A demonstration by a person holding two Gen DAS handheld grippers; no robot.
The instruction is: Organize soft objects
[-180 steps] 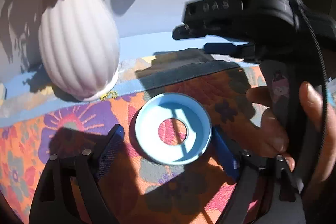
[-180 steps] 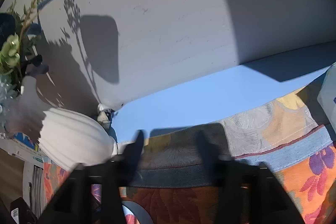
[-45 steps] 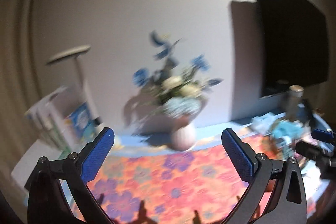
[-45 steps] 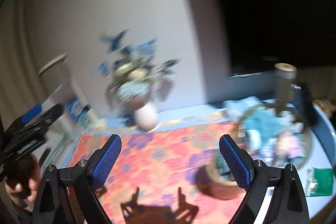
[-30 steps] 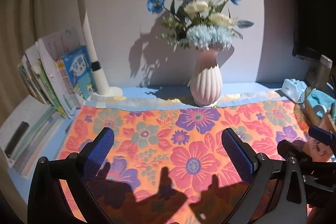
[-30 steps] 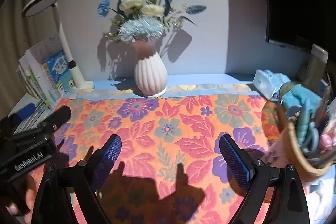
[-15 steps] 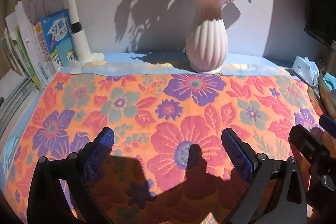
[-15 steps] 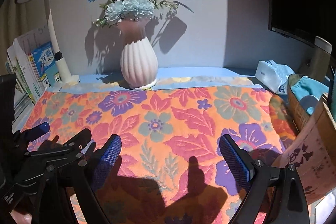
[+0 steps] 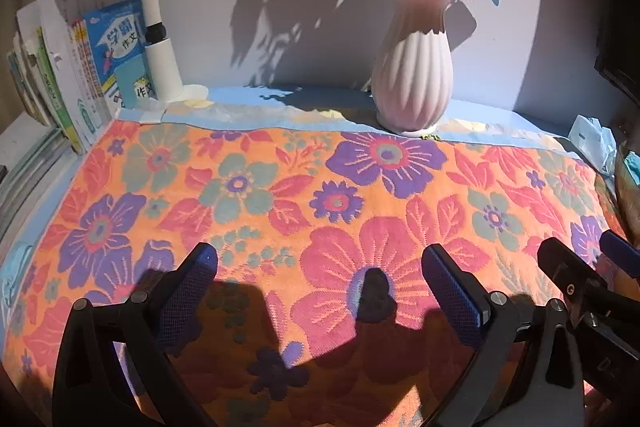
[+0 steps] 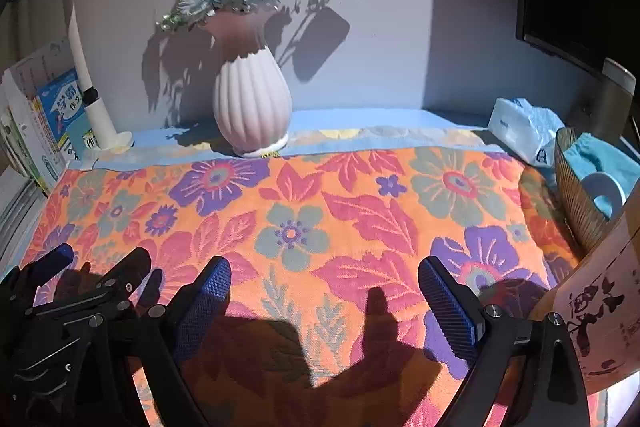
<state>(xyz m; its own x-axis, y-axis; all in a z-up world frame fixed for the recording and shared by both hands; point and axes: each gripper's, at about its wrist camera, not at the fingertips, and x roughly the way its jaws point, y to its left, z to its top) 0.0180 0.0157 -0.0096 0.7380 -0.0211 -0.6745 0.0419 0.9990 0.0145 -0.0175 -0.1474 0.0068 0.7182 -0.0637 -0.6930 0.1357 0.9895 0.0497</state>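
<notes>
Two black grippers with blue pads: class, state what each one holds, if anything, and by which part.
Nothing is held. The left gripper and right gripper both stand open over the orange floral cloth, with no object between their pads.

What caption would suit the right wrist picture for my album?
Open right gripper hovering over a flowered cloth, facing a pink ribbed vase of flowers, with a basket at right.
</notes>
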